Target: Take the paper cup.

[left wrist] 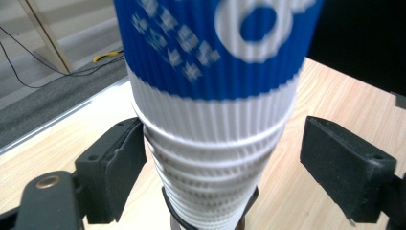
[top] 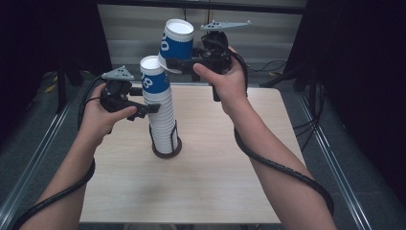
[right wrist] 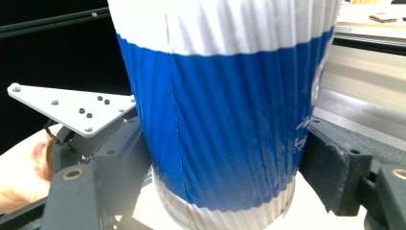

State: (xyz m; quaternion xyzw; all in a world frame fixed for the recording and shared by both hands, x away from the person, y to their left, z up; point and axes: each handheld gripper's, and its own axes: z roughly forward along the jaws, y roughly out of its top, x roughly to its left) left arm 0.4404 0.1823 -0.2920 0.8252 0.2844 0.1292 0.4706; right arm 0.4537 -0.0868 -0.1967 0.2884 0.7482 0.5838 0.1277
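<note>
A tall stack of ribbed blue-and-white paper cups (top: 160, 120) stands in a black wire holder (top: 167, 153) on the wooden table (top: 215, 182). My left gripper (top: 148, 108) reaches around the stack (left wrist: 215, 120) below its top cup. Its jaws stand wide: one pad (left wrist: 119, 167) rests at the stack's side, while the other (left wrist: 344, 167) is apart from it. My right gripper (top: 179, 62) is shut on a single blue cup (top: 176, 40), held tilted in the air just above and behind the stack. In the right gripper view both pads press the cup's (right wrist: 225, 120) sides.
The holder sits left of the table's middle, and bare wood lies to the right and front (top: 230, 143). Metal rails (top: 33, 158) run along both sides of the table, with cables on the floor beyond. The left gripper's grey plate (right wrist: 72, 110) shows beside the lifted cup.
</note>
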